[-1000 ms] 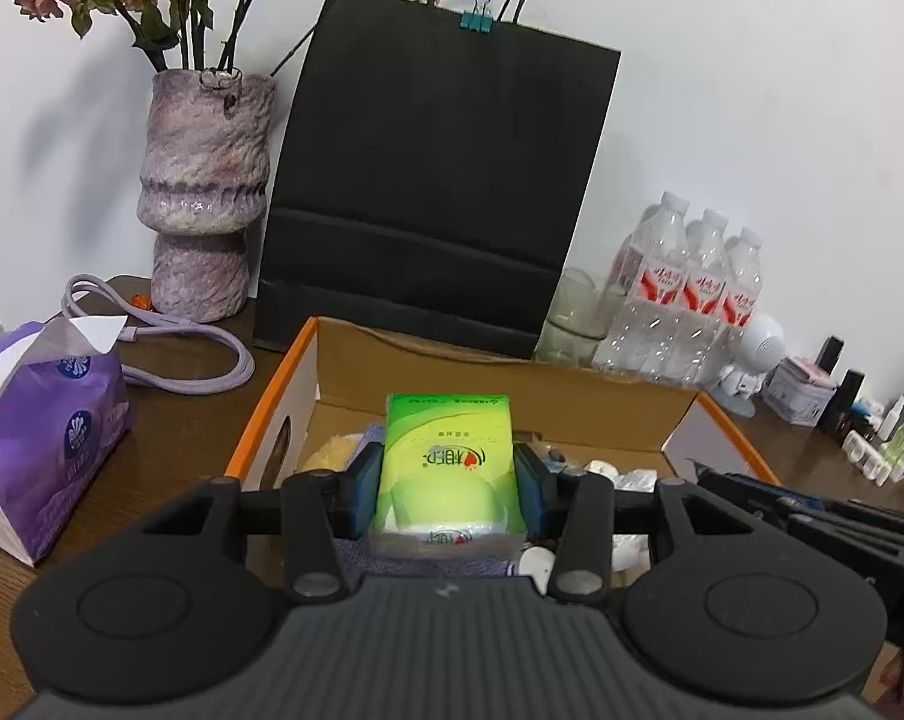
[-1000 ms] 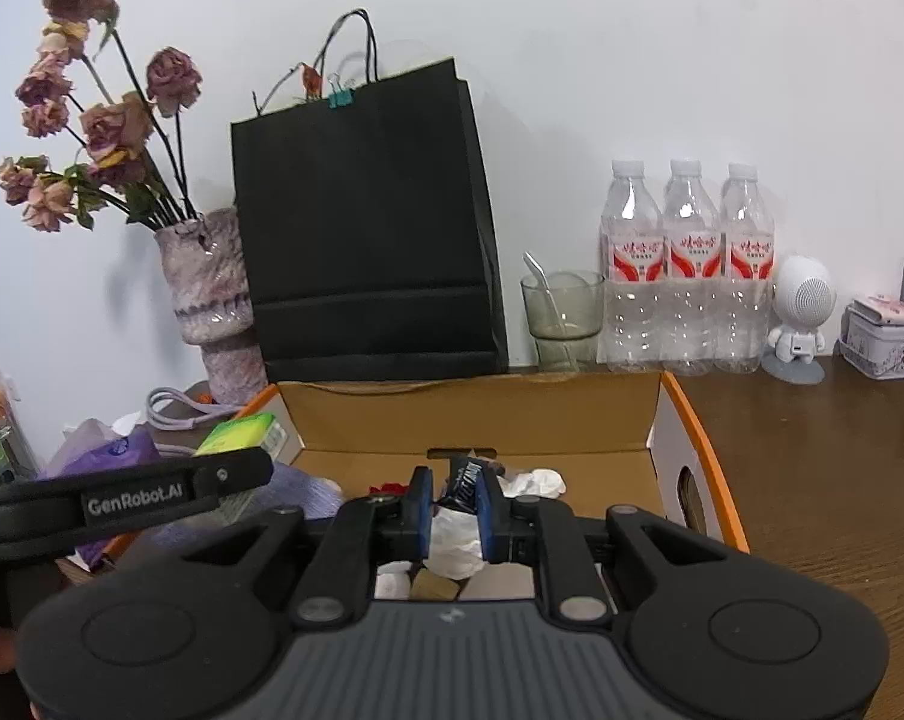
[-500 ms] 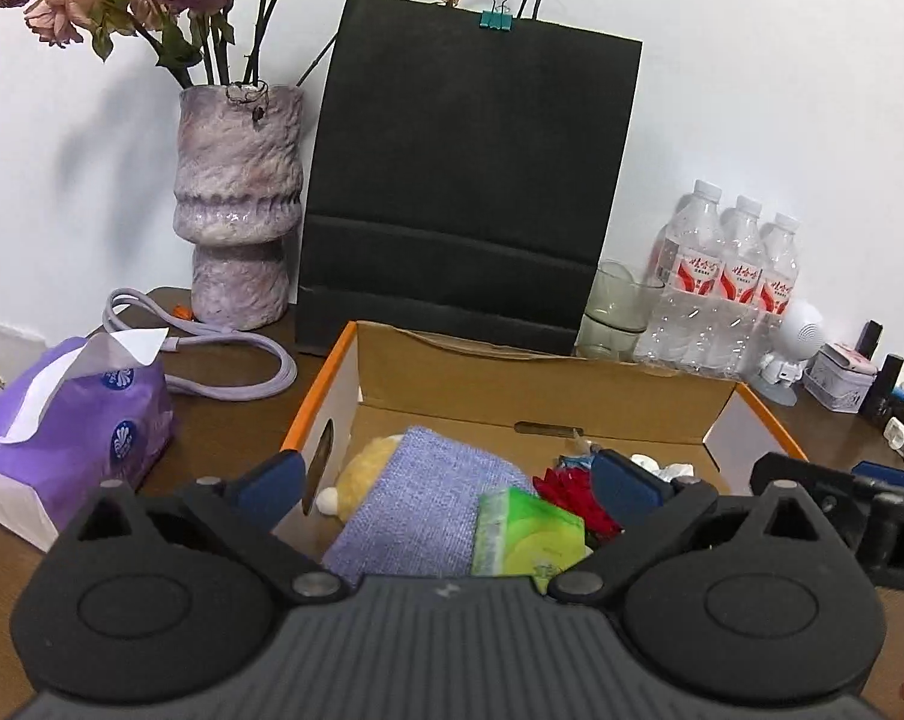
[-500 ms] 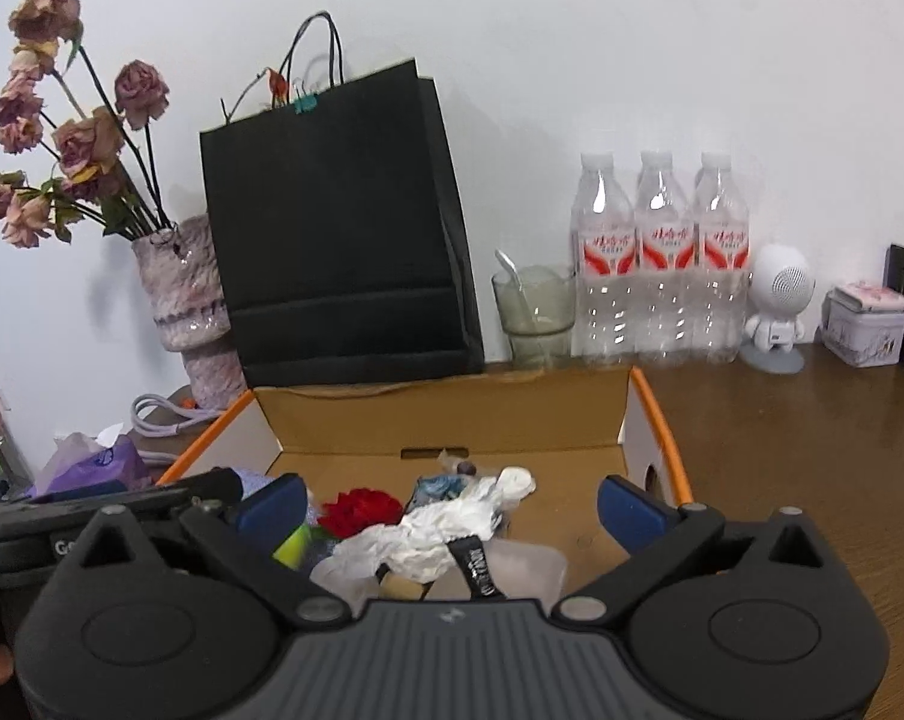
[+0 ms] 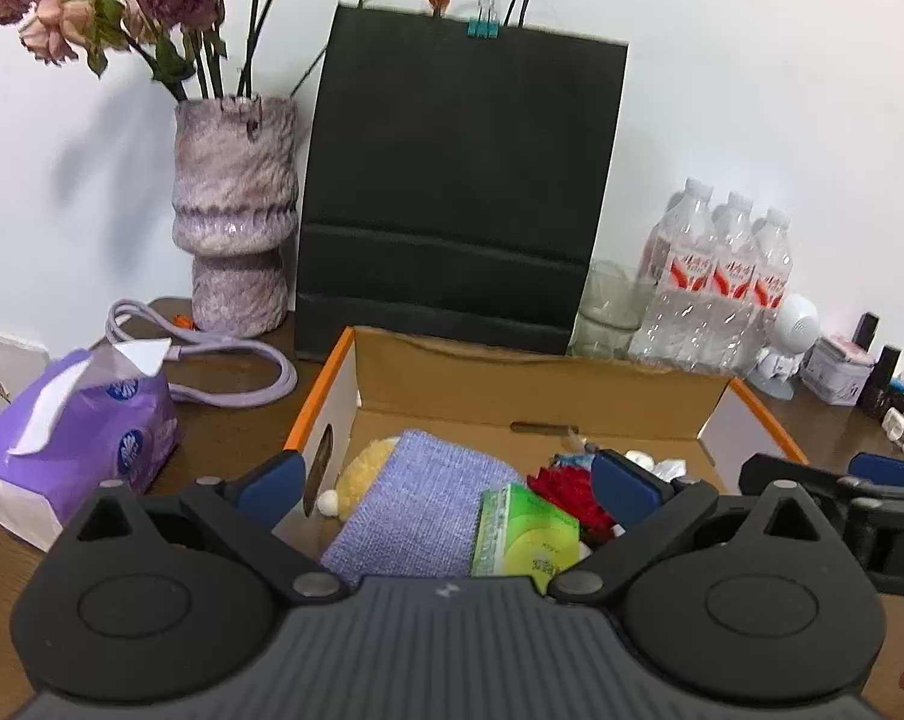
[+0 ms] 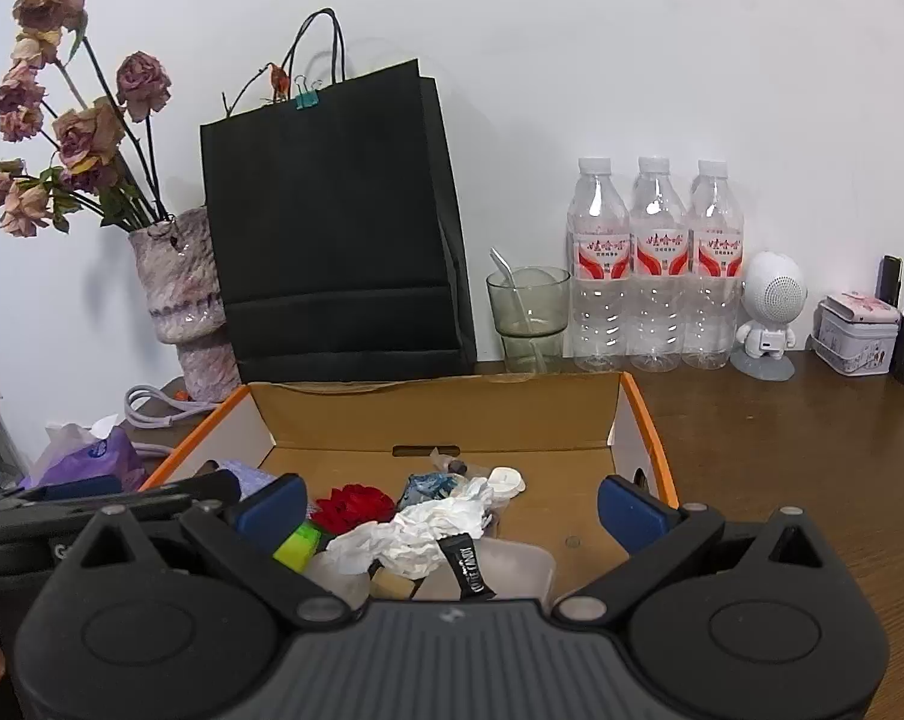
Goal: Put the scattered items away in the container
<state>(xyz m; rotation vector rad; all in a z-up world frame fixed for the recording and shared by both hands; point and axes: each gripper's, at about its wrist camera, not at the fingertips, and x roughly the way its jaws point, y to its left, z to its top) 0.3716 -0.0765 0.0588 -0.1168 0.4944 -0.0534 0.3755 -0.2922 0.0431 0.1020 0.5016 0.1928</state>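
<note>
Lying in the box (image 5: 632, 396) — green packet (image 5: 521, 534) between the spread left hand-held gripper (image 5: 446, 483) fingers.

Both fisheye views sit low and close behind their own hand-held gripper, looking forward and slightly down into the open orange-edged cardboard box (image 5: 356, 387) (image 6: 644, 414). The left wrist view looks from the box's left front, the right wrist view from its right front. Both share the box, the tall black paper bag (image 5: 458, 192) (image 6: 332, 222), the mottled purple vase (image 5: 233, 216) (image 6: 182, 294) and three clear plastic bottles (image 5: 722, 288) (image 6: 656, 264) against the white wall.
</note>
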